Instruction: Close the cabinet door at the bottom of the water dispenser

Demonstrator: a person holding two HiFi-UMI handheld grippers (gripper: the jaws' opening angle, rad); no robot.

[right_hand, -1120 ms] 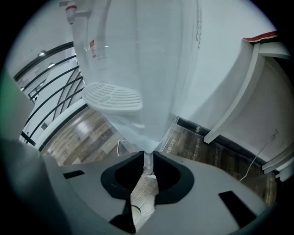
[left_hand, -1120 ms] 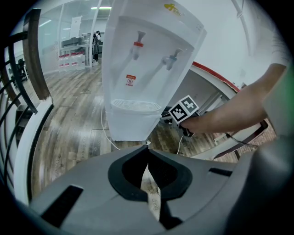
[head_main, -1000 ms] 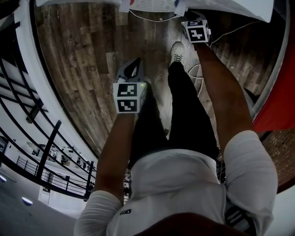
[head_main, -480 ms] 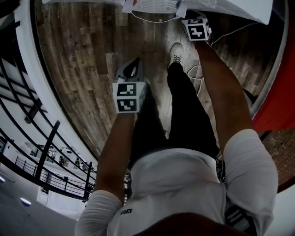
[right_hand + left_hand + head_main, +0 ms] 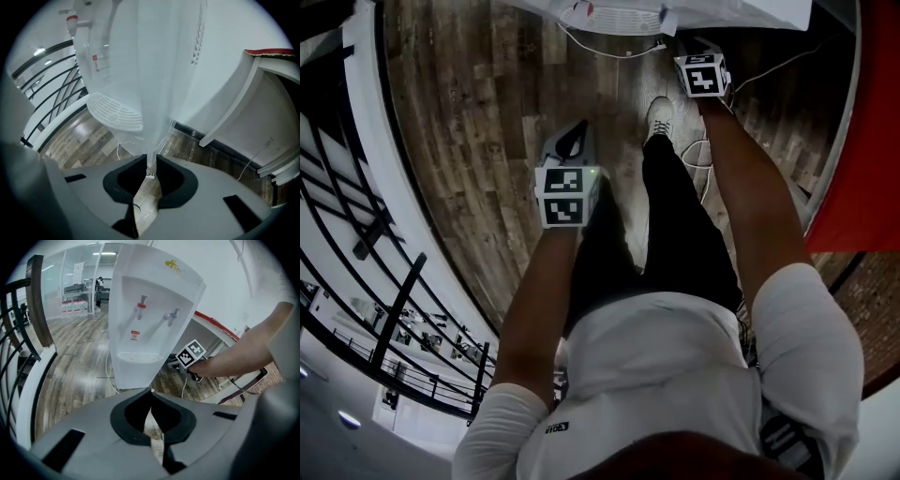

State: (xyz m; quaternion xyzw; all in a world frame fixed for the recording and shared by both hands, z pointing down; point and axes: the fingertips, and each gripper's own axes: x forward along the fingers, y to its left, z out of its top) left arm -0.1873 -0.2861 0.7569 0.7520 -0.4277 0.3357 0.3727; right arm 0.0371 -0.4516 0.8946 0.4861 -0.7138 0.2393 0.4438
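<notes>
While we stood before the water dispenser [image 5: 150, 301], the left gripper [image 5: 151, 392] hung low over the wooden floor [image 5: 487, 112], well apart from the machine. Its jaws were drawn together, with the tips meeting and only a sliver of floor showing behind them, and they held nothing. The right gripper [image 5: 151, 161] reached forward to the foot of the dispenser, at the corner just beside and below the drip tray [image 5: 115, 111]. Its jaws were nearly together, a narrow slit apart. The thin white edge of the cabinet door [image 5: 143, 140] ran down into that slit, so the tips lay on either side of it. The door itself formed the lower front of the dispenser. From the left gripper view we could not tell whether it sat flush.
</notes>
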